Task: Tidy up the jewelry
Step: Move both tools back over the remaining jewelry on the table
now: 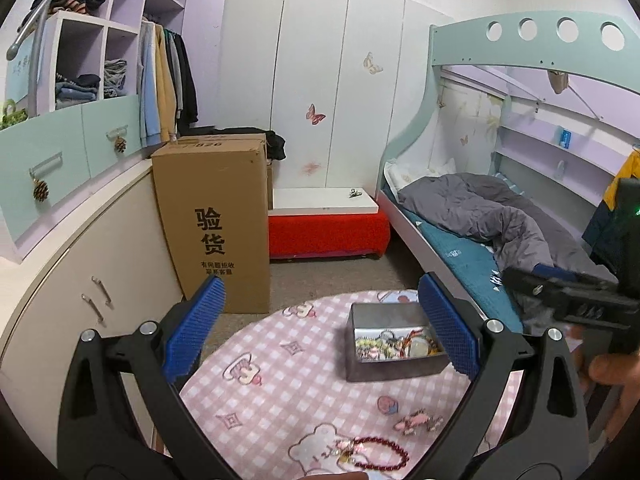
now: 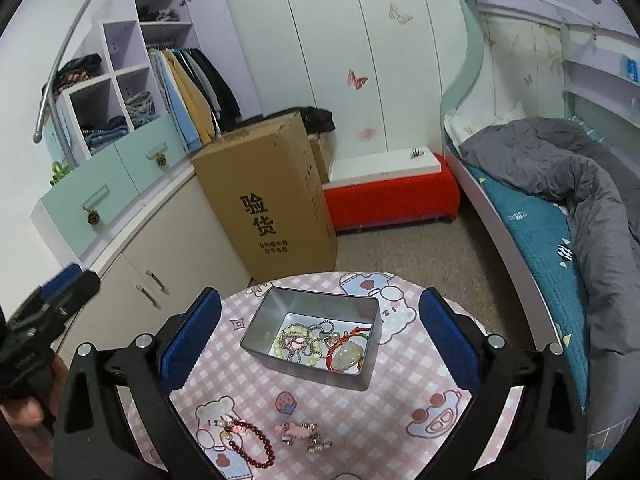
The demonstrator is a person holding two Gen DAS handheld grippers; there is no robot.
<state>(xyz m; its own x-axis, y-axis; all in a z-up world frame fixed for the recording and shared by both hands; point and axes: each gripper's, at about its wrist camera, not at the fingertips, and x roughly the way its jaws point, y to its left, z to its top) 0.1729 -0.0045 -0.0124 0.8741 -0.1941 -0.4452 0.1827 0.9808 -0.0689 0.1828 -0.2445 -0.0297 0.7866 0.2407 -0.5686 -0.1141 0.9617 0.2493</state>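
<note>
I look down on a small round table (image 2: 360, 412) under a pink-and-white checked cloth printed with cartoon bears. Near its middle sits a rectangular grey metal tin (image 2: 312, 336) with rounded corners and smooth, dull walls, open at the top. Inside the tin lies a tangle of jewelry: a pale bead strand (image 2: 294, 338), a thin silver chain (image 2: 320, 326), and a red cord carrying a milky, rounded green pendant (image 2: 348, 354).

On the cloth nearer me, well apart from the tin, rests a bracelet (image 2: 252, 446) of small dark red glossy beads laid in a loop with a little charm cluster at one end. Just beside it lies a pink clip (image 2: 300, 432) with silvery sparkling bits.

My right gripper (image 2: 320, 340) hangs above the table with its fingers (image 2: 192, 344) spread wide, the tin between them in that view, holding nothing. The pads are flat blue rubber with a fine ribbed texture, set on black plastic arms. My left gripper (image 1: 320, 332) is likewise spread wide and empty, the tin (image 1: 394, 344) just inside its right pad and the bracelet (image 1: 380, 456) at the bottom edge of its view.

Beyond the table stands a tall brown cardboard box (image 2: 272, 200), a red bench (image 2: 392, 196) and a bed (image 2: 560, 200) with a rumpled grey quilt
</note>
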